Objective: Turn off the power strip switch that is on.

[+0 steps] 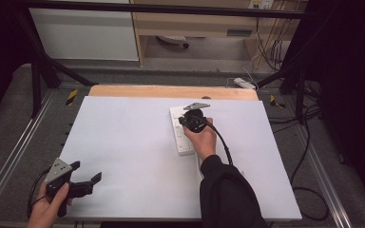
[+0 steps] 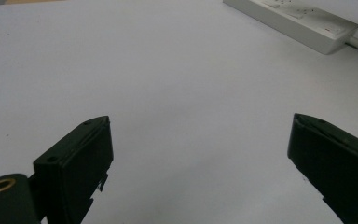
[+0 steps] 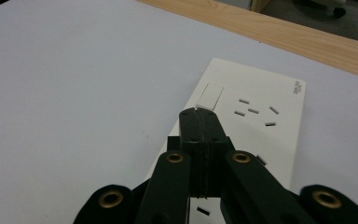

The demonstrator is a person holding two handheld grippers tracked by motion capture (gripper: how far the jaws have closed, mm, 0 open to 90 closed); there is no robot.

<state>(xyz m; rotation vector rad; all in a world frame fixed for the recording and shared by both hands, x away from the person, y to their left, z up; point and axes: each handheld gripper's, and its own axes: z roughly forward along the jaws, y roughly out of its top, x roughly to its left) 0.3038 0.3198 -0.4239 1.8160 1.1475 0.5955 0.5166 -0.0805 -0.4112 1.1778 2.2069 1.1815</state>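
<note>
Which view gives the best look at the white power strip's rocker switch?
The right gripper view: the switch sits right ahead of the shut right gripper, on the power strip. The high view's hand covers it; the left gripper view shows the strip's far end.

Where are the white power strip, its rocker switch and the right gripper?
White plastic power strip (image 3: 279,116): right gripper view, top face.
White rocker switch (image 3: 210,95): right gripper view, centre.
Right gripper (image 3: 198,112): right gripper view, closed fingertips.

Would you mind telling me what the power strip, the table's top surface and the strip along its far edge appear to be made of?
Power strip: likely moulded plastic, off-white and smooth, with crisp socket slots and a rocker switch.
Table surface: a matte white sheet or laminate; it looks uniform and shows no glare. The exact material is unclear.
Far edge strip: apparently wood or wood veneer, light tan with faint grain in the right gripper view.
</note>
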